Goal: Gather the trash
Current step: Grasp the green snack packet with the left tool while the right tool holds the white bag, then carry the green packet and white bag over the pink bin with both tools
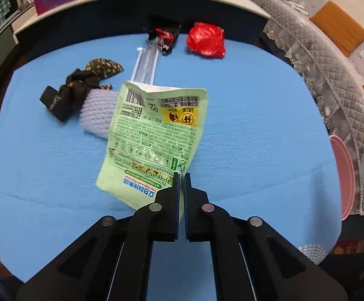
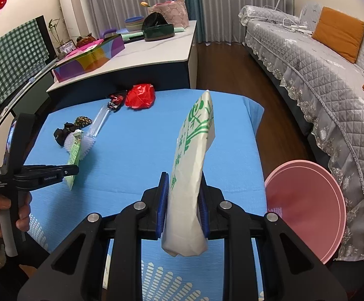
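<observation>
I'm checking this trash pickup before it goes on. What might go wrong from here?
1. The left gripper pinches only a bottom corner of the green packet; it may slip out.
2. The white bag stands tall in the right gripper and may snag or sag.
3. The pink bin sits off the table's edge, so a drop could miss.

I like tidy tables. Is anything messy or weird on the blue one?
Yes. Trash is scattered at the far end of the blue table: a crumpled red bag, a clear plastic sleeve, dark wrappers and white foam netting. The left gripper pinches a green packet, the right gripper a white bag.
</observation>
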Tool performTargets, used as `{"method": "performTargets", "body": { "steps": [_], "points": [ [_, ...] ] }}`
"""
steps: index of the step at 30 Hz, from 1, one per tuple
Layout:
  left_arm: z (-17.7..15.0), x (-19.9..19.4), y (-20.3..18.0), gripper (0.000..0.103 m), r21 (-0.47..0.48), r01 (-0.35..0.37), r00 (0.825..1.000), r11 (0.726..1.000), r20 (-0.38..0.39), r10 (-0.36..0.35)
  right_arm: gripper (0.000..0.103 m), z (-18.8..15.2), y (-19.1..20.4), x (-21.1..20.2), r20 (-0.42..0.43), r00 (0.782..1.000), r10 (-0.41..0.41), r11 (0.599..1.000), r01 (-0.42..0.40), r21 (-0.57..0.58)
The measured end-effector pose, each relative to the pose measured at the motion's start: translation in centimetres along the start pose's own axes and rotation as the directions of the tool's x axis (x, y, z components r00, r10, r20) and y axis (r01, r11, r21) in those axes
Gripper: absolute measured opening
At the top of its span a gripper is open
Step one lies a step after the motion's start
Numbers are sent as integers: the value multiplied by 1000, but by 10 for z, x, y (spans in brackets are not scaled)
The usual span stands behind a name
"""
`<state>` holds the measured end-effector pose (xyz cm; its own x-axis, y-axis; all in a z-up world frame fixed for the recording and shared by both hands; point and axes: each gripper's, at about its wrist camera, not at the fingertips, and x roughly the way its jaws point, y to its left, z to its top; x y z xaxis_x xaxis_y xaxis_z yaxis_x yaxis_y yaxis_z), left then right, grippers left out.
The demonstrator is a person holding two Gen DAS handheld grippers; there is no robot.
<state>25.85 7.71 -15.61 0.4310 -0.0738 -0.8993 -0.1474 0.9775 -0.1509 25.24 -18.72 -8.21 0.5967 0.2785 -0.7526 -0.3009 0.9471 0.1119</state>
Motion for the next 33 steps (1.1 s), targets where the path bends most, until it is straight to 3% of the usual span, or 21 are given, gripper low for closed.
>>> {"method": "performTargets", "body": {
  "steps": [8,19,26,33],
  "points": [
    [-6,-46,-14,0,36,36,998,999,56,-38,23,-3,-4,-14,26,1000,10,1000,-10,4],
    [-3,-89,-91,0,156,116,985,981,109,-134,23,-12,-34,-35,51,999,-17,997,13,74],
    [4,-98,-158,0,264,182,973,947,91,-212,23,-8,-72,-61,75,994,-85,986,73,148],
    [9,-101,-228,0,371,234,956,899,81,-282,24,-5,-111,-79,87,982,-171,977,157,143]
  ]
}}
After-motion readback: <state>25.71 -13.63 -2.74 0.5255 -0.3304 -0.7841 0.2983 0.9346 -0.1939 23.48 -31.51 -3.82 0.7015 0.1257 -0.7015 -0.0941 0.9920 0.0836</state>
